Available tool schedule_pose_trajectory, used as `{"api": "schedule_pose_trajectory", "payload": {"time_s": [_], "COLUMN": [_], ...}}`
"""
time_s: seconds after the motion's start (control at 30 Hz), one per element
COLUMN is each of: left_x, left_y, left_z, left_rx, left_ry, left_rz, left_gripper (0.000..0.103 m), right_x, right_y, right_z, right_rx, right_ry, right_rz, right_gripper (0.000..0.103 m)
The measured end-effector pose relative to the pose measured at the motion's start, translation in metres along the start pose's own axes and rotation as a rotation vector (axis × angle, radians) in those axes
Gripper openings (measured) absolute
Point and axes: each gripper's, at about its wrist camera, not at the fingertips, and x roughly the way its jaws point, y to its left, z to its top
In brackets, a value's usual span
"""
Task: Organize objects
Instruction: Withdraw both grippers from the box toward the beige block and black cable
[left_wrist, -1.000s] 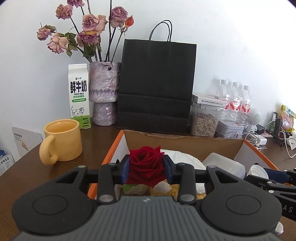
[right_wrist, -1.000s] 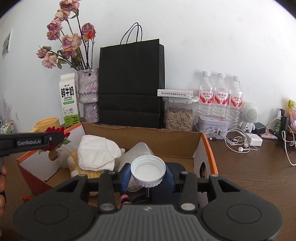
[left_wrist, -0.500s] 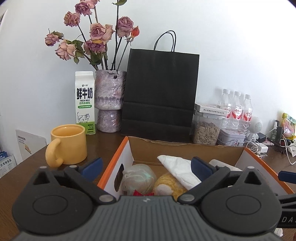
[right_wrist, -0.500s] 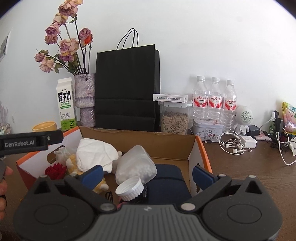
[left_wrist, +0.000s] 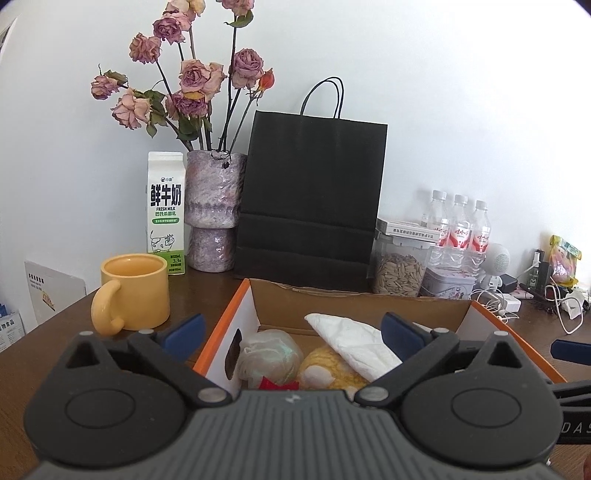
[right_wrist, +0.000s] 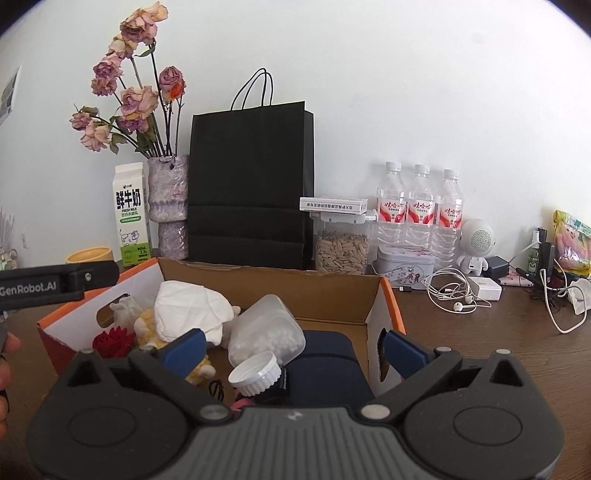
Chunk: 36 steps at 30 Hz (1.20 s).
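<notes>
The orange-rimmed cardboard box (right_wrist: 382, 295) sits on the dark wooden table (right_wrist: 480, 332) with its long side running left to right across both views. Inside it at the left end lies the red fabric rose (right_wrist: 112, 341), bloom facing up, just beside a crumpled white tissue (right_wrist: 188, 310). Near the middle, a clear plastic jar of white pellets (right_wrist: 266, 332) lies on its side, mouth toward the camera, with its white screw cap (right_wrist: 255, 373) tilted just in front. The left gripper (left_wrist: 291, 328) and right gripper (right_wrist: 293, 349) both point slightly downward over the box, jaws spread fully wide and holding nothing.
</notes>
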Motion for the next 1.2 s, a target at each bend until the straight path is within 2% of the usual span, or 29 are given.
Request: {"api": "schedule_pose_trajectory", "payload": {"time_s": [0.33,0.57,0.97,1.2], "left_x": [-0.028,-0.049,-0.068,-0.075], "left_y": [0.004,0.01,0.013,0.01], "left_z": [-0.015,-0.029,-0.047,-0.054], "left_rx": [0.035,0.032,0.031,0.067], "left_ry": [0.001,0.035,0.143,0.214], "left_rz": [-0.007,-0.002,-0.016,-0.054], "left_gripper": [0.103,0.103,0.103,0.103], "right_x": [-0.024,-0.046,-0.071,-0.082], "right_y": [0.004,0.014,0.014,0.005], "right_z": [-0.013,-0.032,-0.052,-0.061], "right_rx": [-0.027,-0.069,-0.07,-0.063], "right_ry": [-0.006,-0.001,0.052,0.101], "right_rz": [-0.006,-0.006,-0.017,-0.011], "right_gripper": [0.103,0.103,0.103,0.103]}}
